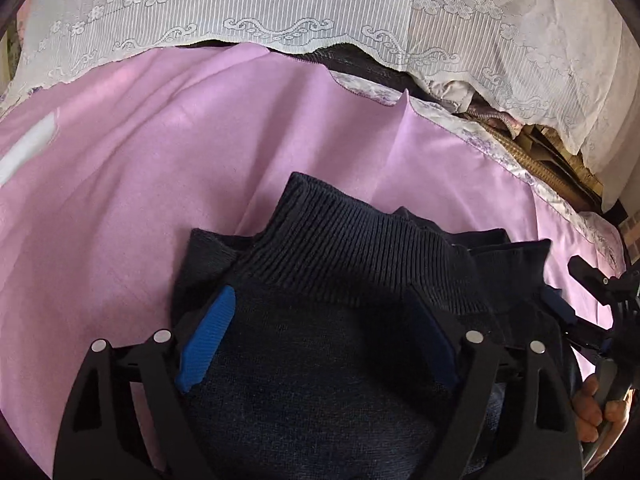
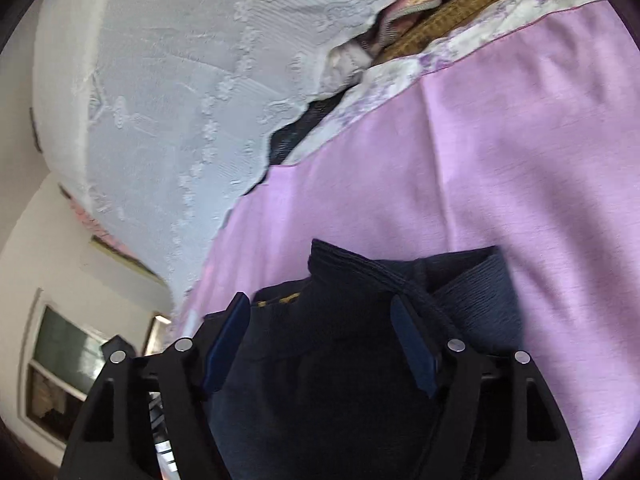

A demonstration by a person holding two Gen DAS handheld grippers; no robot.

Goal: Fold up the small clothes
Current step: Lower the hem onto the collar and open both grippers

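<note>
- Spreading beneath everything, a wrinkled lilac bedsheet (image 1: pixel 120 184) covers the bed, with a white lace curtain (image 1: pixel 280 4) hanging along its far side and a floral-printed border strip (image 2: pixel 420 64) edging the sheet.
- Bunched on the near part of the sheet lies a dark navy knitted garment with a ribbed cuff or collar (image 1: pixel 352 248), its ribbed band standing up in a ridge and smoother knit filling the foreground; it appears partly folded into layers.
- Reaching over the knit, the left gripper (image 1: pixel 320 344) has its blue-padded fingers spread wide, fabric lying between them but not pinched.
- Mirroring it from the right side, the right gripper (image 2: pixel 320 344) is likewise spread, its pads either side of the dark cloth, gripping nothing.
- Judging from the layers, the fold looks underway; doing it well likely means closing each gripper on a single edge near the ribbing, lifting evenly, and laying it flat so the ridge does not bunch.
</note>
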